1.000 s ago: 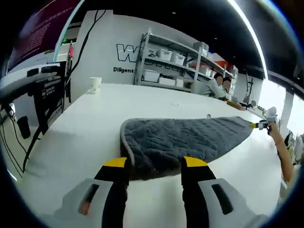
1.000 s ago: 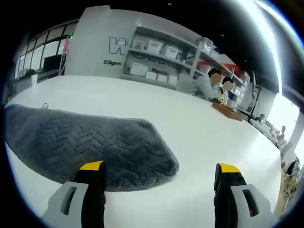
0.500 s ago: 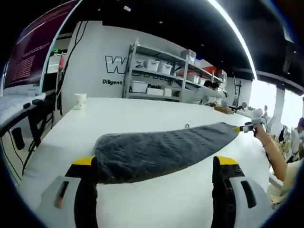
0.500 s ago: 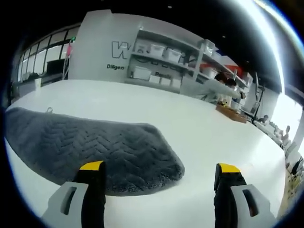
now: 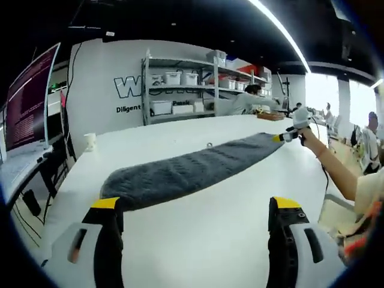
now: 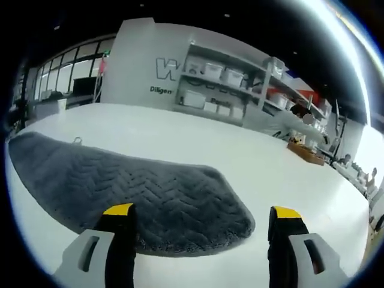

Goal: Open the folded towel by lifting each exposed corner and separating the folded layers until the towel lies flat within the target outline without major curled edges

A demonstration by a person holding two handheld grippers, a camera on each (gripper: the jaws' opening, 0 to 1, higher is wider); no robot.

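A grey towel (image 5: 186,171) lies stretched across the white worktop (image 5: 198,228), mid-frame. The left claw (image 5: 195,207) and right claw (image 6: 201,213), both spread and empty, flank opposite ends, likely to smooth it.

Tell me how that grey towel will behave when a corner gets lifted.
The grey towel will probably go floppy: it lies limp against the white table. Its thick quilted pile suggests some weight, so a lifted corner should drape. The glossy tabletop may let it slide rather than peel open.
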